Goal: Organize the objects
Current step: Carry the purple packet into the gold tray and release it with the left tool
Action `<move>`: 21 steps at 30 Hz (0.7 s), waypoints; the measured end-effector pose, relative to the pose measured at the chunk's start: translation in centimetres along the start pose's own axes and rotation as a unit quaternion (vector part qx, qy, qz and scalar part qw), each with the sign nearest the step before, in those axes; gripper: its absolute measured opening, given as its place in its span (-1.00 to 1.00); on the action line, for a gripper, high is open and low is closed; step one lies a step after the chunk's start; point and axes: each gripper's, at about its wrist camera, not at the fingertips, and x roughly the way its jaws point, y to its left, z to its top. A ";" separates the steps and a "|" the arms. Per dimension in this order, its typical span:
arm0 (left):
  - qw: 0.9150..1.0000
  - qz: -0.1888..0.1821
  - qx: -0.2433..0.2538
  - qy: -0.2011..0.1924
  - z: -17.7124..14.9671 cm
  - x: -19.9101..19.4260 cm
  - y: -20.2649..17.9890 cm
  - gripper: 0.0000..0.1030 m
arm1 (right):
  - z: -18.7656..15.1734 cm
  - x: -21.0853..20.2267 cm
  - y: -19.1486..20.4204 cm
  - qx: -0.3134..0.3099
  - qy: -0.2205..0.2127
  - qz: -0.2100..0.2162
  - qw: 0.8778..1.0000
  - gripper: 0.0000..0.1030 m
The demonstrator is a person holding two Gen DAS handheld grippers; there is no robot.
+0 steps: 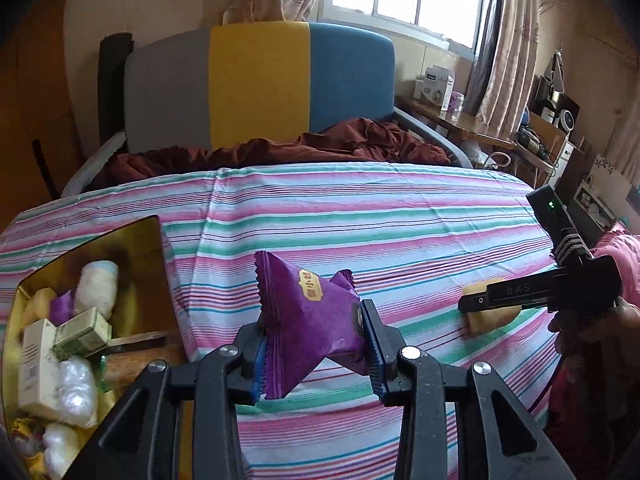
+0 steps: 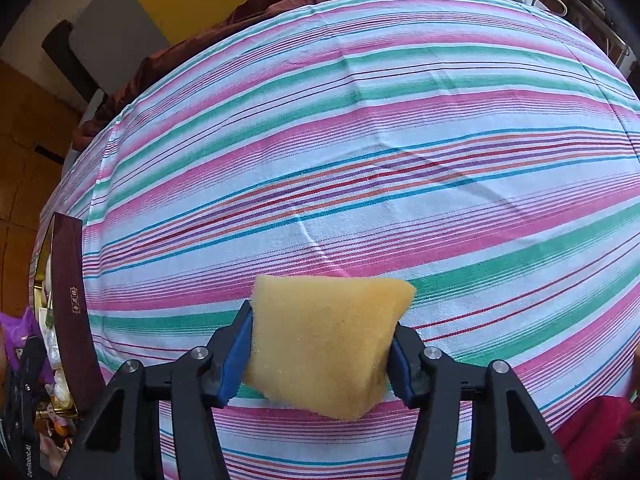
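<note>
the bed sheet (image 1: pixel 400 216) is striped in pink, white, green and thin blue and red lines. the snack packet (image 1: pixel 310 320) is purple with a small gold label. the sponge (image 2: pixel 324 344) is pale yellow. both the left gripper (image 1: pixel 314 354) and the right gripper (image 2: pixel 320 360) are black with blue pads. on the near left, the box (image 1: pixel 154 236) is gold inside and dark maroon outside. at the far end, the headboard (image 1: pixel 260 84) has grey, yellow and blue panels, with a dark red blanket (image 1: pixel 320 144) before it.
</note>
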 end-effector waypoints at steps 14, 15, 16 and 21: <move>0.995 0.086 -0.039 -0.024 -3.6 -5.3 7.6 -0.23 | 0.0 0.3 1.0 -0.012 -0.007 -0.020 1.000 0.13; 0.995 0.088 -0.040 -0.025 -3.8 -5.6 8.0 -0.23 | 0.0 0.3 1.0 -0.013 -0.007 -0.023 1.000 0.13; 0.995 0.090 -0.041 -0.025 -4.0 -5.8 8.3 -0.23 | 0.0 0.4 1.2 -0.015 -0.008 -0.025 1.000 0.13; 0.994 0.097 -0.052 -0.021 -5.3 -6.5 9.9 -0.22 | -0.1 0.5 1.4 -0.022 -0.011 -0.036 0.999 0.13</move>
